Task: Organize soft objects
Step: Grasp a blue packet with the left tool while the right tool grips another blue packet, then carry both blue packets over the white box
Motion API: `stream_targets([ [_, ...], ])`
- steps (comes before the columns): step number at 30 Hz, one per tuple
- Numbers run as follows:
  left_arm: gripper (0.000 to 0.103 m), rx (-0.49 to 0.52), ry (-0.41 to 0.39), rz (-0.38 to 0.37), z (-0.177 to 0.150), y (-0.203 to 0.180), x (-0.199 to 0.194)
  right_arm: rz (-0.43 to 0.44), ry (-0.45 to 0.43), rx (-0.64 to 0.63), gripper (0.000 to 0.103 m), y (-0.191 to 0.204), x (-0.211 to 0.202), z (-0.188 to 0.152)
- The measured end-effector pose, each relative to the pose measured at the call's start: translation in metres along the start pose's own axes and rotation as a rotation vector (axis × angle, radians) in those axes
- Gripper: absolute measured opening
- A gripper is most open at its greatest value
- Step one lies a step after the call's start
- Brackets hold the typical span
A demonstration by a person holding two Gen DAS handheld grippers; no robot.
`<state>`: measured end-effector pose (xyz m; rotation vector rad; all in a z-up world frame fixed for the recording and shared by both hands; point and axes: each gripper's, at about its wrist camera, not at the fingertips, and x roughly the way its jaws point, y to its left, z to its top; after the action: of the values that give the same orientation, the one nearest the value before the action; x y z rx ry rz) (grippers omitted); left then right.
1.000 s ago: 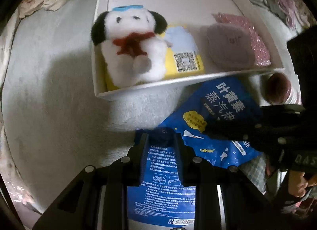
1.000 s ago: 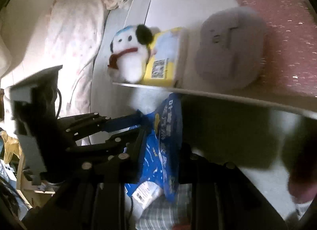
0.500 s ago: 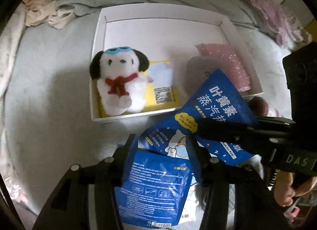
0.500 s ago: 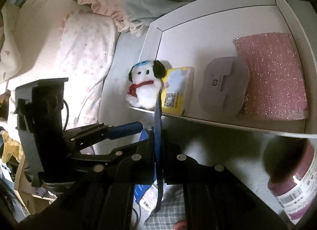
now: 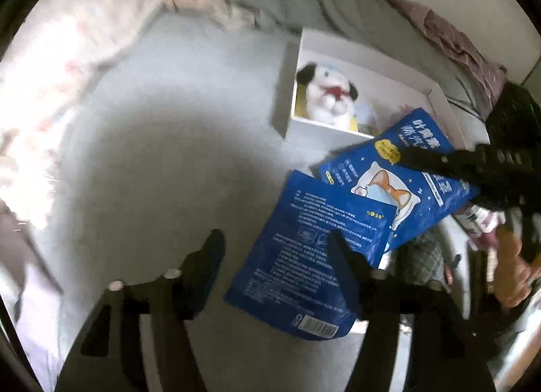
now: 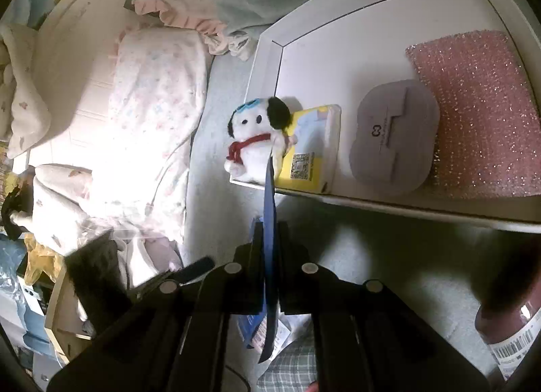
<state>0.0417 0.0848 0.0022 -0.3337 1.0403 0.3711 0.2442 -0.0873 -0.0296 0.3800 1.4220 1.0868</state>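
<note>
My left gripper point(image 5: 275, 253) points down at the grey bed cover with its jaws opening. A blue packet point(image 5: 304, 277), printed side up, lies partly between them by the right finger; the left finger stands clear of it. My right gripper point(image 6: 268, 233) is shut on a second blue packet point(image 6: 269, 196), seen edge-on there. In the left wrist view that packet point(image 5: 382, 189) shows a corgi picture, and the right gripper point(image 5: 405, 155) clamps it from the right. Beyond sits a white box point(image 6: 267, 64) holding a plush dog point(image 6: 253, 142).
The box also holds a yellow pack point(image 6: 307, 148), a grey pouch point(image 6: 394, 142) and a pink glittery pad point(image 6: 480, 108). A maroon bottle point(image 6: 507, 327) stands near the box's front rim. Pillows and bedding point(image 6: 152, 104) lie to the left.
My left gripper opened, let go of its blue packet and swung left and up. The right gripper kept its grip, with its packet now hanging edge-on.
</note>
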Motion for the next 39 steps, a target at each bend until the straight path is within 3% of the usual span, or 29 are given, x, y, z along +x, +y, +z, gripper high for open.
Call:
stream_targets([
  [3,0.067,0.133,0.006,0.03,-0.017,-0.029,-0.003,0.003,0.001,0.001,0.007,0.0,0.001,0.0],
  [6,0.067,0.179,0.043,0.001,-0.026,-0.047,-0.001,0.012,0.01,0.011,0.007,-0.002,0.002,0.0],
  [14,0.067,0.099,0.107,0.033,-0.028,-0.049,0.02,0.062,0.001,0.039,0.007,-0.006,-0.002,0.002],
  [19,0.067,0.049,0.175,-0.031,-0.029,-0.044,0.037,0.099,0.007,0.061,0.007,-0.008,0.001,0.003],
  [24,0.067,0.042,0.149,-0.01,-0.03,-0.04,0.038,0.109,0.008,0.051,0.007,-0.004,0.0,0.003],
  [28,0.041,-0.046,0.175,-0.085,-0.03,-0.025,0.042,0.091,0.002,0.04,0.007,-0.001,-0.001,0.002],
  [31,0.025,-0.056,0.184,-0.121,-0.029,-0.023,0.042,0.085,0.003,0.039,0.007,0.0,0.0,0.002],
  [34,0.016,-0.038,0.176,-0.121,-0.027,-0.023,0.04,0.078,-0.002,0.032,0.007,0.002,-0.002,0.002],
  [39,0.011,-0.031,0.161,-0.127,-0.022,-0.03,0.033,0.065,-0.027,0.026,0.007,0.002,-0.01,0.002],
])
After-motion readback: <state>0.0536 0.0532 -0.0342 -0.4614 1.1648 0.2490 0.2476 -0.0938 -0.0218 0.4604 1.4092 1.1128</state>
